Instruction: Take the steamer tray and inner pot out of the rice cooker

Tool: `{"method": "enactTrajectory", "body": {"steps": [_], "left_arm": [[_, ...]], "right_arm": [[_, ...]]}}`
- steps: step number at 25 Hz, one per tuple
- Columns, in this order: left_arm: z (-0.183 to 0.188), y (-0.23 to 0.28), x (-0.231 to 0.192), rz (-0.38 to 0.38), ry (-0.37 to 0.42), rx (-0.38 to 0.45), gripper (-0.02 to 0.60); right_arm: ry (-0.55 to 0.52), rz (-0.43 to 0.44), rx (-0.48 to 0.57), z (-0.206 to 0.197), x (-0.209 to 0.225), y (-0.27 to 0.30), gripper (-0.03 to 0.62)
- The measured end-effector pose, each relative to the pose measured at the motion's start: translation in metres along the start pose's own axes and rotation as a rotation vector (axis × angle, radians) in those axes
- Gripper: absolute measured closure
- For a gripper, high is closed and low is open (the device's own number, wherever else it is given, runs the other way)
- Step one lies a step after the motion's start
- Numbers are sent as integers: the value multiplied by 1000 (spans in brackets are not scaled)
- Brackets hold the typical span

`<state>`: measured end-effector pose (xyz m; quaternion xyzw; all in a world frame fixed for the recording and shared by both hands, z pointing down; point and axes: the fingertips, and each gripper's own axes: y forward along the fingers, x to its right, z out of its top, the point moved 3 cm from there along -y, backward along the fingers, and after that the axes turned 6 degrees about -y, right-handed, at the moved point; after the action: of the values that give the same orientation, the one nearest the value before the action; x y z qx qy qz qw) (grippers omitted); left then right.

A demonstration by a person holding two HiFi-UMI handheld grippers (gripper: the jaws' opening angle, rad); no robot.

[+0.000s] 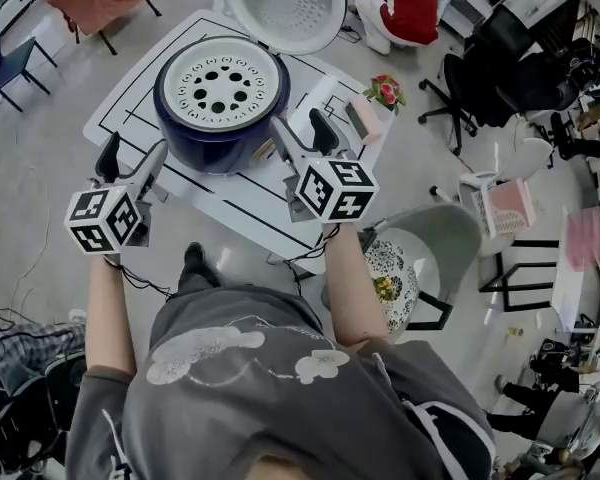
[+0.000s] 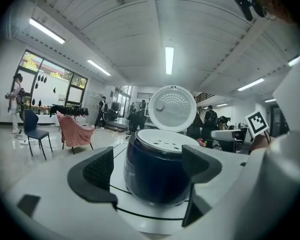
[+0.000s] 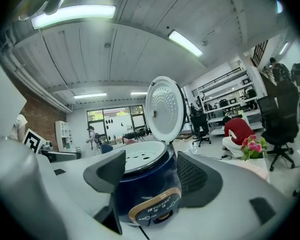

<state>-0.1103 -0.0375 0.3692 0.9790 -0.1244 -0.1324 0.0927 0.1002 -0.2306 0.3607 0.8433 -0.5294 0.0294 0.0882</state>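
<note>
A dark blue rice cooker [image 1: 220,128] stands on a white table [image 1: 310,93] with its round lid [image 1: 285,3] swung open at the back. A white steamer tray [image 1: 221,81] with round holes sits in its top. The inner pot is hidden under the tray. My left gripper [image 1: 132,160] hovers open at the cooker's front left, a little apart from it. At the cooker's front right my right gripper [image 1: 300,133] is open too, close by its wall. The cooker [image 2: 157,169] shows between the jaws in the left gripper view, and again in the right gripper view [image 3: 142,184].
A pink block [image 1: 365,120] and a small bunch of flowers [image 1: 386,91] lie on the table's right side. Black lines mark the tabletop. A grey chair [image 1: 435,243] stands at my right, office chairs [image 1: 500,63] further off. A person in red [image 1: 405,6] crouches beyond the table.
</note>
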Motion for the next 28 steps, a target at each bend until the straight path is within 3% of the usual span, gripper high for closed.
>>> {"method": "enactTrajectory", "body": {"steps": [5, 11, 23, 28], "left_arm": [[42, 44, -45, -54, 41, -5, 164], [55, 102, -75, -110, 69, -34, 164], [58, 163, -101, -241, 79, -89, 166], [62, 181, -101, -288, 102, -100, 166]], "right_arm": [[-36, -66, -36, 19, -1, 49, 281], [-100, -145, -111, 19, 25, 91, 283], [-395, -176, -467, -4, 21, 141, 284], [-452, -208, -575, -7, 28, 149, 334]]}}
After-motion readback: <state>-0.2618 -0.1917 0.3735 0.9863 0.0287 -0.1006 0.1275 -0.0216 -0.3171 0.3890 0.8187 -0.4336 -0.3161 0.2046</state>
